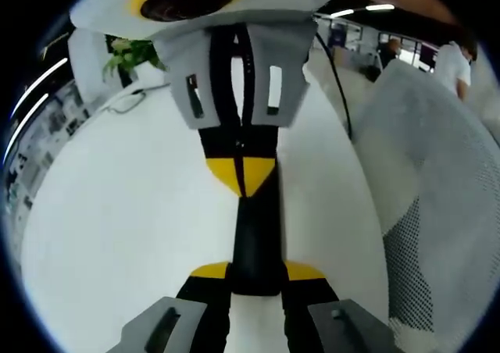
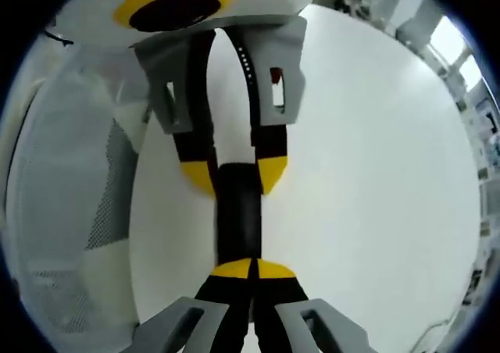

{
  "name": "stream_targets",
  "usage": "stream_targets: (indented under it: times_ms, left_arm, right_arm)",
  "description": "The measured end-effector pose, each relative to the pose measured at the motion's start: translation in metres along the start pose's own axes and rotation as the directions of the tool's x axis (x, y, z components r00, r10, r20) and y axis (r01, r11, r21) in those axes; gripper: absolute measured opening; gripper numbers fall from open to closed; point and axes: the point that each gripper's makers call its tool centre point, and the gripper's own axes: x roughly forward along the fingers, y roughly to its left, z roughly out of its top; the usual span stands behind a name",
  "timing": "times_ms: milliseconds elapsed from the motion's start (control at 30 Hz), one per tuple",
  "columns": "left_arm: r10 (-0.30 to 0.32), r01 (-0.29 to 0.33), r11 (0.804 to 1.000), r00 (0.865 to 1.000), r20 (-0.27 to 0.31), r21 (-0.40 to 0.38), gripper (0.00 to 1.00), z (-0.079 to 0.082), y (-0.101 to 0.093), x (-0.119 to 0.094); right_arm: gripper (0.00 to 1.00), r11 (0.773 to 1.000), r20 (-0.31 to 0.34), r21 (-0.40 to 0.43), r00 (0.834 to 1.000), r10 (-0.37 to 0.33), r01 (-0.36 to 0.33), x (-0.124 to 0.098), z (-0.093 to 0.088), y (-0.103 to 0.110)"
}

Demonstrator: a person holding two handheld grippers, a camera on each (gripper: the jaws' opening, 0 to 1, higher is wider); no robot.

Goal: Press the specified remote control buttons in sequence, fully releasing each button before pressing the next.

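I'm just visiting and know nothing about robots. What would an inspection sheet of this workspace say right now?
Surface: plain white table.
Job's things: slim black remote control, held above the table between the two grippers; its buttons cannot be made out.
Clutter: green leafy plant at the table's far edge.
Grippers: left gripper, jaws clamped on either side of the remote; right gripper, jaws shut, yellow tips at the remote's other end, contact unclear.
Cables: thin black cable running past the white mesh chair back.
Surroundings: ceiling strip lights; a person in a white top in the background.
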Motion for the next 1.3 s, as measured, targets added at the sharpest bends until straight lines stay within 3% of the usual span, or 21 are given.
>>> stream_targets:
  times_ms: [633, 1300]
  left_arm:
    - [0.001, -0.001, 1.0, 1.0, -0.005, -0.002, 0.23, -0.001, 0.001, 0.0]
    - [0.0, 0.0, 1.0, 1.0, -0.005, -0.002, 0.23, -0.001, 0.002, 0.0]
  right_arm:
    - [0.0, 0.999, 0.014, -0.038, 0.999, -0.037, 0.037, -0.022, 0.006, 0.0]
    - [0.0, 0.999, 0.002, -0.053, 1.0, -0.013, 0.013, -0.011, 0.006, 0.01]
